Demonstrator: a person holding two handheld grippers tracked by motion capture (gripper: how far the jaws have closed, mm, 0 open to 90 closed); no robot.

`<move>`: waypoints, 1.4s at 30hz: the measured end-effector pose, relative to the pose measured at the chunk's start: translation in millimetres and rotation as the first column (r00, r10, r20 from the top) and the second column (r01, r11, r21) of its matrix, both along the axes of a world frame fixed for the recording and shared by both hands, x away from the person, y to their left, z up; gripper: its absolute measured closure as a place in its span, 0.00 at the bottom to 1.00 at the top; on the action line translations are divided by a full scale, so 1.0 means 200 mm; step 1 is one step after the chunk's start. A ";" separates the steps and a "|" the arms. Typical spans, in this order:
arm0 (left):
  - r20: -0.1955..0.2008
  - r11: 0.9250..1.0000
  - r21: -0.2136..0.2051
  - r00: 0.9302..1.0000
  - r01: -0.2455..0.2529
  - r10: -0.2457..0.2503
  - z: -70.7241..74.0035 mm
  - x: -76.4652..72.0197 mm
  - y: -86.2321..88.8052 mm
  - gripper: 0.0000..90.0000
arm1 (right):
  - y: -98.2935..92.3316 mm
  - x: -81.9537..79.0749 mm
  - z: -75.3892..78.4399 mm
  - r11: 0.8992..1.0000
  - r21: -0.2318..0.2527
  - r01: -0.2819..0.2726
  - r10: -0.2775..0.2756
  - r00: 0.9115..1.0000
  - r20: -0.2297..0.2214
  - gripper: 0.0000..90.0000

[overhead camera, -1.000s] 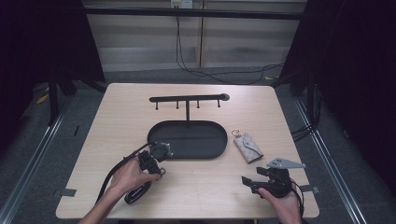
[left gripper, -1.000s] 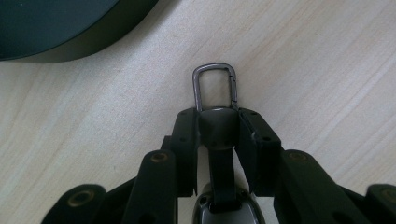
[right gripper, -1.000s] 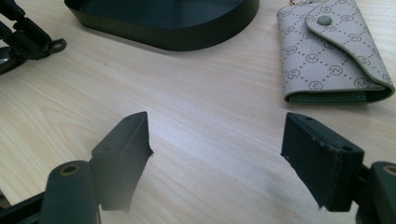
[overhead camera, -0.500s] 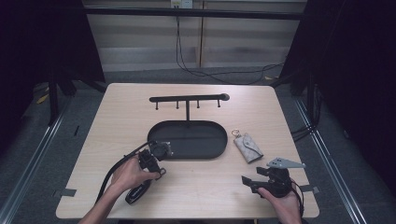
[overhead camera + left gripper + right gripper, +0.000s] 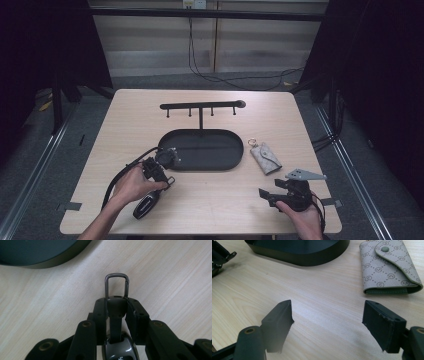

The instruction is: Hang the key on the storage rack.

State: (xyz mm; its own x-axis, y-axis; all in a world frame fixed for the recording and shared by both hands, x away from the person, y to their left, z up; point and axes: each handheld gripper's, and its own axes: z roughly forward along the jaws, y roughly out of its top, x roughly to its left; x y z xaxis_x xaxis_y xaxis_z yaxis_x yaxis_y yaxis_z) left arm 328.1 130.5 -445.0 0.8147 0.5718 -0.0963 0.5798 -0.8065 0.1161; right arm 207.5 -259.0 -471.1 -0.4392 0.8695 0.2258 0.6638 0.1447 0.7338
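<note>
A black key fob lies near the table's front left, its strap leading to a metal clip. My left gripper points steeply down and is shut on that strap, with the clip sticking out past the fingertips. In the high view the left gripper sits just in front of the tray's left end. My right gripper stands open above bare wood with nothing between its fingers. From above, the right gripper is at the front right, short of a beige key pouch.
A black oval tray lies at the table's middle, with a black hook rack rising behind it. In the right gripper view the tray is ahead to the left and the key pouch ahead to the right.
</note>
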 end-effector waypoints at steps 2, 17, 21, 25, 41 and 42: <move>0.006 1.000 -0.012 1.000 -0.001 0.001 0.01 0.00 0.01 0.79 | 0.00 0.00 0.00 1.000 0.000 -0.001 0.001 1.000 -0.001 0.26; 0.055 0.997 -0.070 0.998 -0.017 0.021 0.18 0.00 0.09 0.79 | 0.00 0.00 0.00 1.000 0.002 0.002 -0.002 1.000 -0.002 0.26; 0.054 0.996 -0.086 0.998 -0.012 0.017 0.21 0.00 0.11 0.79 | 0.00 0.00 0.00 1.000 0.000 0.003 -0.003 1.000 -0.002 0.26; 0.058 0.995 -0.096 0.998 -0.015 0.021 0.24 0.00 0.14 0.79 | 0.00 0.00 0.00 1.000 0.002 0.002 -0.002 1.000 -0.002 0.26; 0.061 0.995 -0.100 0.998 -0.014 0.020 0.35 0.01 0.19 0.79 | -0.01 0.01 0.00 1.000 0.006 0.005 -0.005 1.000 -0.003 0.26; 0.060 0.995 -0.103 0.998 -0.013 0.019 0.36 0.01 0.19 0.79 | -0.01 0.01 0.00 1.000 0.006 0.007 -0.007 1.000 -0.003 0.26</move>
State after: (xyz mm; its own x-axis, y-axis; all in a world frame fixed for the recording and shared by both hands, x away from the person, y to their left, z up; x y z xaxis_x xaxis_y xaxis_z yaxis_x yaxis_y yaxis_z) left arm 330.7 169.3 -372.7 0.8115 0.5747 -0.1055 0.5820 -0.7789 0.2336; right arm 208.8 -260.2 -471.6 -0.4329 0.8710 0.2325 0.6665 0.1356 0.7330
